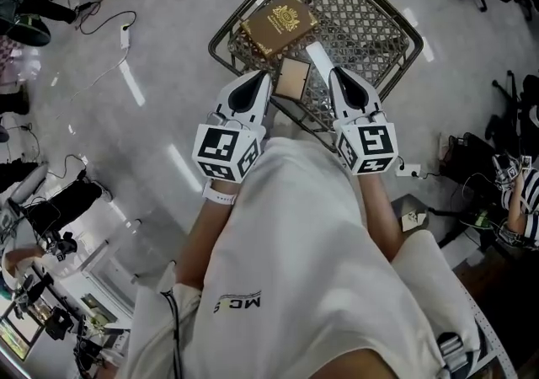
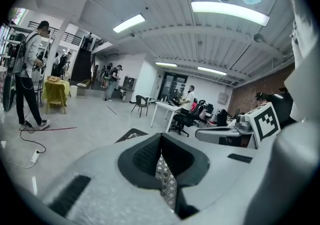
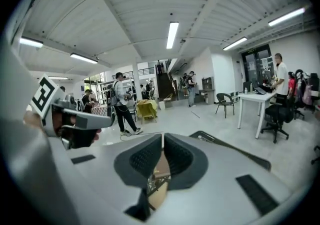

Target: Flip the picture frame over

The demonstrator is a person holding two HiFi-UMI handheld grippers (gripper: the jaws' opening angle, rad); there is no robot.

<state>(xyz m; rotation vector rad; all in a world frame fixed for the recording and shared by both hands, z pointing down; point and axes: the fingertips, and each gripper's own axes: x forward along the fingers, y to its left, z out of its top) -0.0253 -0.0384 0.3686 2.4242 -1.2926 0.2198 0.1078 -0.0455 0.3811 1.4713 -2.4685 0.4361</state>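
Observation:
A small tan picture frame (image 1: 293,78) lies flat on the wire-mesh table (image 1: 370,24), near its front edge and between my two grippers. My left gripper (image 1: 264,76) hovers just left of the frame, and its jaws are shut with nothing in them (image 2: 161,136). My right gripper (image 1: 313,50) is held above the frame's right side, its pads closed together and empty (image 3: 163,136). Through the gap under those pads the right gripper view shows part of the tan frame (image 3: 158,189) below. Only mesh (image 2: 166,181) appears beneath the left jaws.
A brown box with a gold emblem (image 1: 279,23) lies on the table behind the frame. The table's dark rim (image 3: 235,151) runs round the mesh. Cables and a power strip (image 1: 125,35) lie on the floor at left. People, desks and chairs stand far off.

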